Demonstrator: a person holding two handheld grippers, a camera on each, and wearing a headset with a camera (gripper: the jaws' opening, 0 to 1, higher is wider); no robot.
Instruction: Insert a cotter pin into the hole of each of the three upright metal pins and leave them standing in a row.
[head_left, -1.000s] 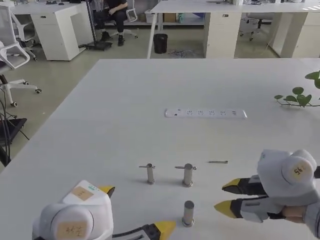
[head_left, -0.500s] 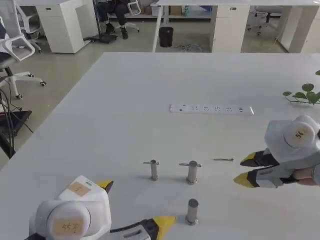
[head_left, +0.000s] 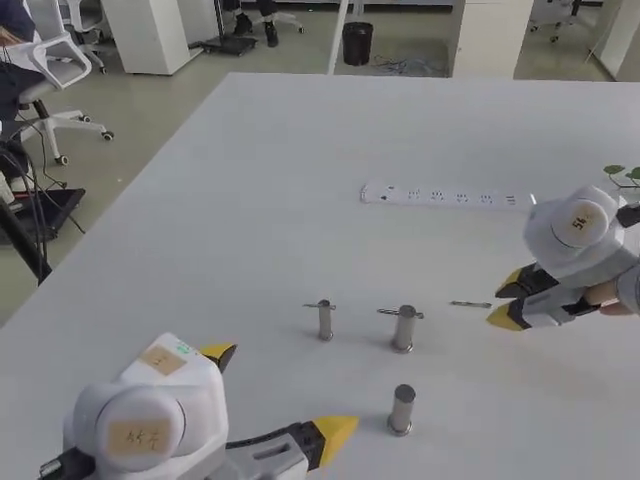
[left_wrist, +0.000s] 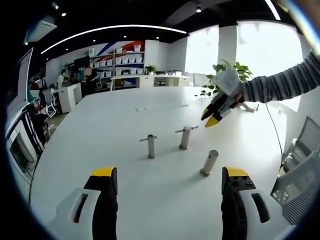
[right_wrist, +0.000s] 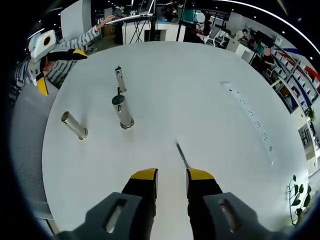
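Both empty: left tool wide, right tool narrow.

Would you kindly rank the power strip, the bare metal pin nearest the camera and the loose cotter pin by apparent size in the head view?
1. power strip: by far the longest, though it lies farthest away.
2. bare metal pin: thicker and taller, helped by being near the camera.
3. loose cotter pin: a thin sliver.
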